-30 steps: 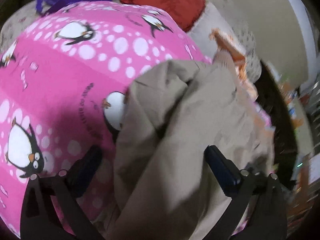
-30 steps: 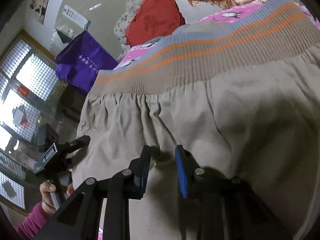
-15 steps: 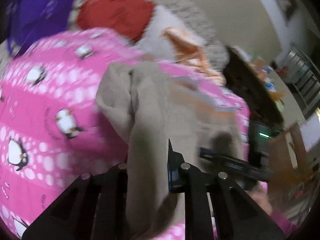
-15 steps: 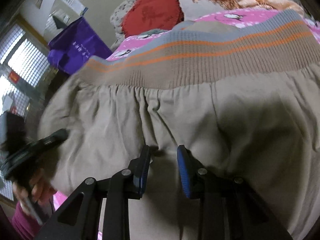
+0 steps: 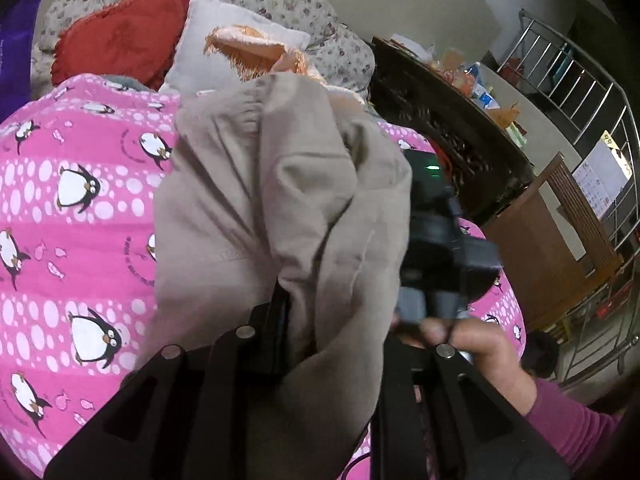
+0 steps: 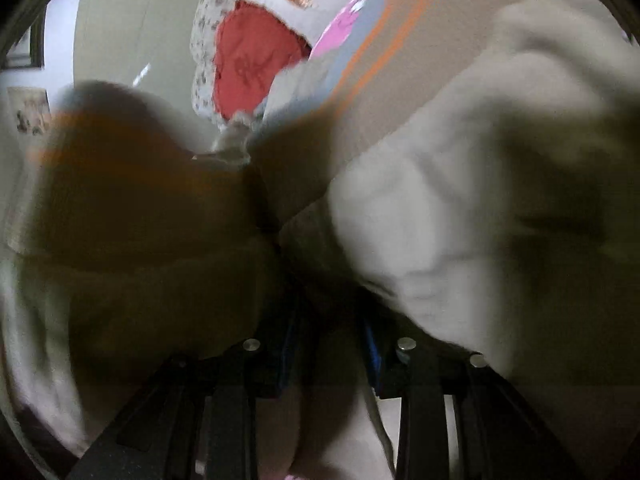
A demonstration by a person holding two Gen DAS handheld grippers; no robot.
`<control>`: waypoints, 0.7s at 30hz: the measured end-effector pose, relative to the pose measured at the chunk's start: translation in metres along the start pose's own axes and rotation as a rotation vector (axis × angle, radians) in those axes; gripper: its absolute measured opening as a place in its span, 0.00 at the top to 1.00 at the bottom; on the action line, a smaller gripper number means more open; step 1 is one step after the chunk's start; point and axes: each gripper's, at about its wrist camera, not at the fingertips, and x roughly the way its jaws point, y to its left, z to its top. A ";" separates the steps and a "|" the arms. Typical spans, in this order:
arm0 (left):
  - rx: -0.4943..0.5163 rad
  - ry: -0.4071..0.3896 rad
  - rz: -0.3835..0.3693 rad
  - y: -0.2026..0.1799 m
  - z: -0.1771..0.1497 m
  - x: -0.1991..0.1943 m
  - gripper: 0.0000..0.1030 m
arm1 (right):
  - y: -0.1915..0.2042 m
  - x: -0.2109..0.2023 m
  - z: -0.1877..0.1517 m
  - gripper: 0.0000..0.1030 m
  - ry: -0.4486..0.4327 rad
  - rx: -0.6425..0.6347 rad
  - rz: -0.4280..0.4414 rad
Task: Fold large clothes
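Observation:
A beige garment [image 5: 256, 200] with a striped ribbed waistband hangs bunched over the pink penguin blanket [image 5: 72, 208]. My left gripper [image 5: 320, 340] is shut on a fold of it, lifted above the blanket. My right gripper [image 6: 328, 344] is shut on the same garment [image 6: 460, 184], which fills its blurred view and hides the fingertips. The right gripper's body [image 5: 440, 248] and the hand holding it [image 5: 480, 348] show just right of the cloth in the left wrist view.
A red cushion [image 5: 116, 40], a white pillow [image 5: 224, 52] and an orange fringed cloth [image 5: 256, 48] lie at the back on a floral sofa [image 5: 312, 32]. A dark wooden cabinet [image 5: 452, 128] and a metal railing [image 5: 580, 92] stand to the right.
My left gripper closed on the beige garment and lifted it. Both grippers came close together, bunching the cloth; the right view went from a flat waistband to folded, blurred fabric.

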 end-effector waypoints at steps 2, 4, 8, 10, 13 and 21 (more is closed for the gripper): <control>-0.008 0.001 0.000 -0.002 0.004 0.004 0.85 | -0.008 -0.014 0.000 0.67 -0.026 0.038 0.038; -0.021 0.005 -0.004 -0.005 0.002 0.006 0.85 | -0.017 -0.029 0.002 0.62 -0.063 0.085 0.082; -0.060 0.014 -0.003 -0.013 0.005 0.024 0.85 | -0.020 -0.040 0.014 0.57 -0.064 0.076 0.115; -0.074 0.019 0.007 -0.022 0.009 0.034 0.85 | -0.022 -0.037 0.022 0.57 -0.017 0.055 0.120; -0.078 0.023 0.016 -0.037 0.015 0.044 0.85 | -0.034 -0.038 0.035 0.58 0.023 0.053 0.166; -0.044 0.046 0.030 -0.065 0.018 0.059 0.85 | -0.068 -0.060 0.036 0.58 -0.022 0.136 0.252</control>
